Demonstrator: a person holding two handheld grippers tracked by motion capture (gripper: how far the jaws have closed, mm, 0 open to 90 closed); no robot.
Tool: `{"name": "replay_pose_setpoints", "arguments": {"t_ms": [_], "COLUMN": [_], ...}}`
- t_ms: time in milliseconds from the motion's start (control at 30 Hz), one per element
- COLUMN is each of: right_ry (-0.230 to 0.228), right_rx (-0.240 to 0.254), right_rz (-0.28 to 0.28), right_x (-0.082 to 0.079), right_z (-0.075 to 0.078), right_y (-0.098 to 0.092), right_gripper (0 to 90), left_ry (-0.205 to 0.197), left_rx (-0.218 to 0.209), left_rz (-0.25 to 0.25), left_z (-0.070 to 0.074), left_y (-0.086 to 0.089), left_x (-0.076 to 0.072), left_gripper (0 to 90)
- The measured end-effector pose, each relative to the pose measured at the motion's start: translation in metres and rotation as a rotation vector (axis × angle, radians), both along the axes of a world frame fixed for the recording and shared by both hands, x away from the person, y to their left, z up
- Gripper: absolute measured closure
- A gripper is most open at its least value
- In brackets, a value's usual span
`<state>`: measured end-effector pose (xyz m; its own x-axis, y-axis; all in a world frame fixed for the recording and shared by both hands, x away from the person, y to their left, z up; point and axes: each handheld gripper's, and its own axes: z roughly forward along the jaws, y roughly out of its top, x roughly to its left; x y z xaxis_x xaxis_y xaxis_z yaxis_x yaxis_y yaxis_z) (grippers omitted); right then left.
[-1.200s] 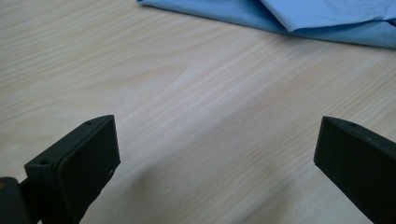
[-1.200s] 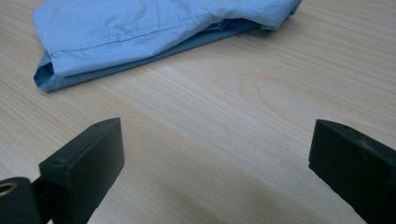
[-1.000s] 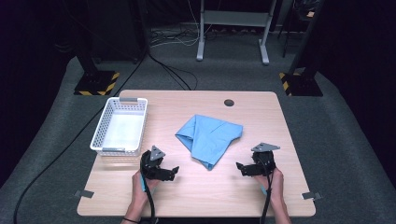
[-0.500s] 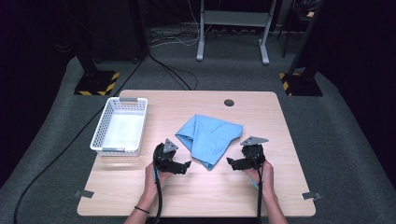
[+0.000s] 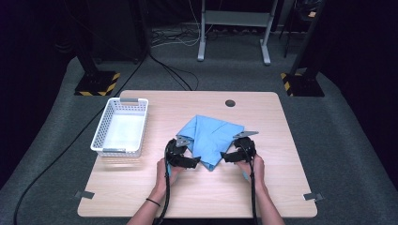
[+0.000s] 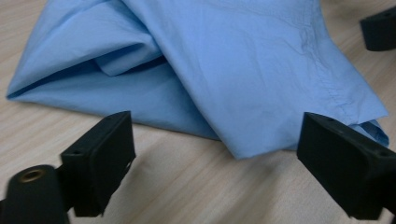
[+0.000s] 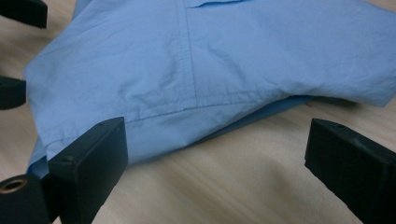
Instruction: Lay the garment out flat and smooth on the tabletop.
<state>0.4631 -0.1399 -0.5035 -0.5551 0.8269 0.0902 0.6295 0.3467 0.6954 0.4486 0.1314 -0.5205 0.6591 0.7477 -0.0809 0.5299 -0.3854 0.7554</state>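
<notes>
A folded blue shirt is lying at the middle of the bench, well apart from the white basket at the left edge. The left tongs are sitting spread just beside the shirt's near corner, the jaws having just been closing slightly with nothing between them. The right tongs are also standing spread, facing the same corner from the opposite side, pinching nothing
</notes>
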Motion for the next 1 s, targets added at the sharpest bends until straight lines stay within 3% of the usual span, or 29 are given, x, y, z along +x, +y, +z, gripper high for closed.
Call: {"name": "replay_pose_setpoints", "arguments": {"t_ms": [100, 167, 267, 300, 333, 400, 467, 533, 733, 1000], "right_ry": [-0.014, -0.006, -0.003, -0.003, 0.000, -0.003, -0.007, -0.020, -0.054, -0.060], "right_rx": [-0.007, -0.009, -0.012, -0.012, -0.031, -0.020, -0.019, -0.017, -0.040, -0.046], "right_rz": [-0.016, -0.024, -0.060, -0.060, -0.078, -0.085, -0.087, -0.088, -0.063, -0.043], "right_x": [0.003, 0.005, 0.011, 0.011, 0.013, 0.014, 0.014, 0.011, 0.004, -0.010], "right_z": [-0.002, -0.005, -0.008, -0.008, -0.008, -0.010, -0.010, -0.011, -0.012, -0.013], "right_y": [0.003, 0.007, 0.013, 0.013, 0.015, 0.015, 0.015, 0.016, 0.021, 0.017], "right_gripper": [9.0, 13.8, 31.0, 31.0, 45.5, 58.1, 62.9, 73.5, 84.9, 86.7], "left_ry": [0.007, 0.016, 0.005, 0.005, 0.003, 0.000, -0.005, -0.006, -0.002, -0.007], "left_rx": [0.014, 0.027, 0.028, 0.028, 0.039, 0.036, 0.037, 0.037, 0.032, 0.035], "left_rz": [0.000, -0.005, -0.008, -0.008, -0.018, -0.034, -0.039, -0.054, -0.061, -0.079], "left_z": [-0.001, -0.002, -0.002, -0.002, -0.001, -0.001, -0.001, 0.000, 0.000, -0.001], "left_y": [-0.004, -0.007, -0.011, -0.011, -0.013, -0.014, -0.014, -0.017, -0.018, -0.022], "left_x": [0.002, 0.003, 0.004, 0.004, 0.004, 0.004, 0.003, 0.002, 0.000, -0.012], "left_gripper": [17.0, 24.8, 32.2, 36.4, 38.7, 46.8, 50.1, 61.1, 70.6, 73.2]}}
